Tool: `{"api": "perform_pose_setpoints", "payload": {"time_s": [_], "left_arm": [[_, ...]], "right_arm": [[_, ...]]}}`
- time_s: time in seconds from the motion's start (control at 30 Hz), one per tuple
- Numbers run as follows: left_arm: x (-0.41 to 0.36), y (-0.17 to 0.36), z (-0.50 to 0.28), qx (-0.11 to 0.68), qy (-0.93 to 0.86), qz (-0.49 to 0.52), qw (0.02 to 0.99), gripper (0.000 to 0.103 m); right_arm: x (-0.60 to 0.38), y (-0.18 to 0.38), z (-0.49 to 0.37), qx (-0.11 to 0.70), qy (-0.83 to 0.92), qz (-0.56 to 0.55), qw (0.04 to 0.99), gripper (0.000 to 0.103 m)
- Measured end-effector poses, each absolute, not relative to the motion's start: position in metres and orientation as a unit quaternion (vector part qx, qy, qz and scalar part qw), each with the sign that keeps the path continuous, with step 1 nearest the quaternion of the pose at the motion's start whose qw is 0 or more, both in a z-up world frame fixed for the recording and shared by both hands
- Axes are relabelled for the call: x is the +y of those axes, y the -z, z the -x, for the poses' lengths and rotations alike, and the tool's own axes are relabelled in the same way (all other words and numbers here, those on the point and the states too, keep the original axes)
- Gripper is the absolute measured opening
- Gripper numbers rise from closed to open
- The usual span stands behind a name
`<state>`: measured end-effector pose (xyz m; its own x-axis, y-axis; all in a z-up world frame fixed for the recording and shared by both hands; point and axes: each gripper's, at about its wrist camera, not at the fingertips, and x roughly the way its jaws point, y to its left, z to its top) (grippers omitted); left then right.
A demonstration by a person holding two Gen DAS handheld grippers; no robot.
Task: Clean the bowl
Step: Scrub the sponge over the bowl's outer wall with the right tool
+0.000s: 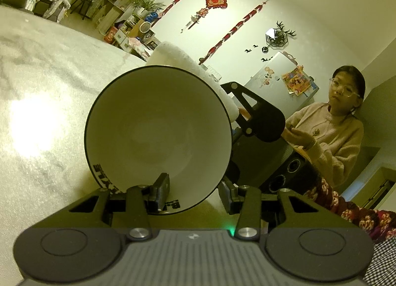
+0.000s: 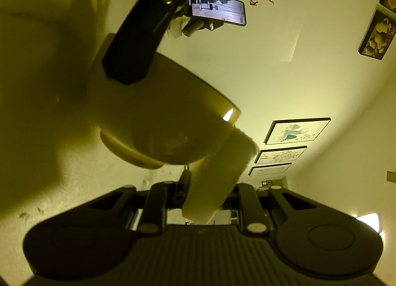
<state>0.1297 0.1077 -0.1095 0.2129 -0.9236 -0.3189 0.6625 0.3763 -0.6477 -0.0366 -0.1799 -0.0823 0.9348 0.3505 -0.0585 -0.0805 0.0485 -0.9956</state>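
With your left gripper (image 1: 193, 194) clamped on the rim of the tilted bowl (image 1: 158, 135) above the table (image 1: 37, 83), and your right gripper (image 2: 205, 197) pinched on the sponge (image 2: 215, 177), press the sponge firmly against the bowl's outer wall while holding the bowl steady.

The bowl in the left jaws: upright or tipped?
Tipped on its side. The bowl shows its whole round, empty inside to the left wrist camera, rim facing it, off the table.

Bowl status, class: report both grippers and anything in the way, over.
Left gripper shut on bowl rim, bowl tipped on edge. Right gripper shut on white cloth, cloth against bowl's outside. Nothing in the way.
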Motion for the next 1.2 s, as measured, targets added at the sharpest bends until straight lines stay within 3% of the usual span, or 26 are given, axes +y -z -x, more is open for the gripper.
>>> {"api": "perform_pose_setpoints", "payload": {"time_s": [0.2,0.47,0.73,0.97,1.2], "left_arm": [[0.105,0.092,-0.124,0.319,0.534,0.194,0.759,0.044],[0.080,0.070,-0.111,0.305,0.522,0.123,0.787,0.044],[0.067,0.081,-0.092,0.338,0.522,0.067,0.780,0.042],[0.077,0.090,-0.087,0.339,0.527,0.084,0.775,0.051],[0.091,0.095,-0.097,0.351,0.536,0.137,0.756,0.051]], "right_arm": [[-0.180,0.076,0.040,-0.102,-0.147,0.677,0.714,0.020],[-0.179,0.079,0.060,-0.115,-0.145,0.675,0.714,0.020],[-0.178,0.073,0.080,-0.133,-0.152,0.664,0.720,0.020],[-0.177,0.075,0.084,-0.135,-0.160,0.659,0.722,0.020],[-0.179,0.077,0.066,-0.118,-0.171,0.654,0.728,0.021]]}}
